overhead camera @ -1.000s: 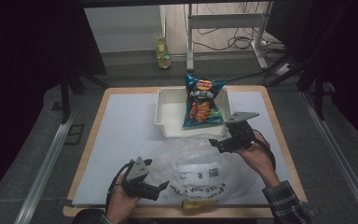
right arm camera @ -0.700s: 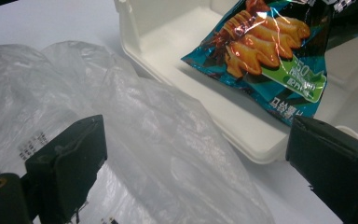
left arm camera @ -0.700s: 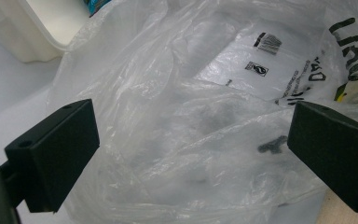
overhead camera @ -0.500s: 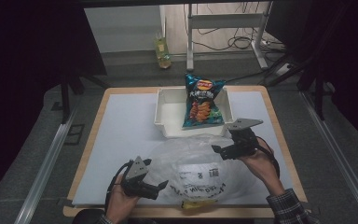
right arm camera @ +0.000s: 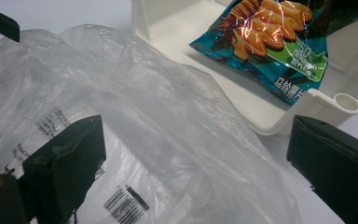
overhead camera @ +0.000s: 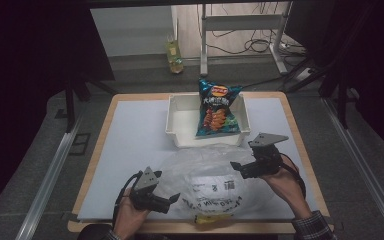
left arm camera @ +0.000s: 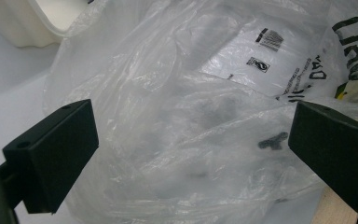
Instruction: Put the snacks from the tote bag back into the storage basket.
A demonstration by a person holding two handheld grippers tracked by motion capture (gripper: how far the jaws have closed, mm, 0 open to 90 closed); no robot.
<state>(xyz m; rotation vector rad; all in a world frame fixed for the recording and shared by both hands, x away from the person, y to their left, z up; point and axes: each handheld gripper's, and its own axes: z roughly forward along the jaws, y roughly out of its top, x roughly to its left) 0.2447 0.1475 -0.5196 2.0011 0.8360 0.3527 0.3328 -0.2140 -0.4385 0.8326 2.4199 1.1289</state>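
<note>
Clear plastic bag lies at lower centre of the high view, between left gripper and right gripper; both jaws spread, seemingly not gripping the film.

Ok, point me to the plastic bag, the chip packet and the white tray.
plastic bag [overhead camera: 207, 172]: high view, on its crumpled clear middle.
chip packet [overhead camera: 216, 111]: high view, on the printed front, leaning in the tray.
white tray [overhead camera: 184, 119]: high view, on its bare floor left of the packet.
</note>
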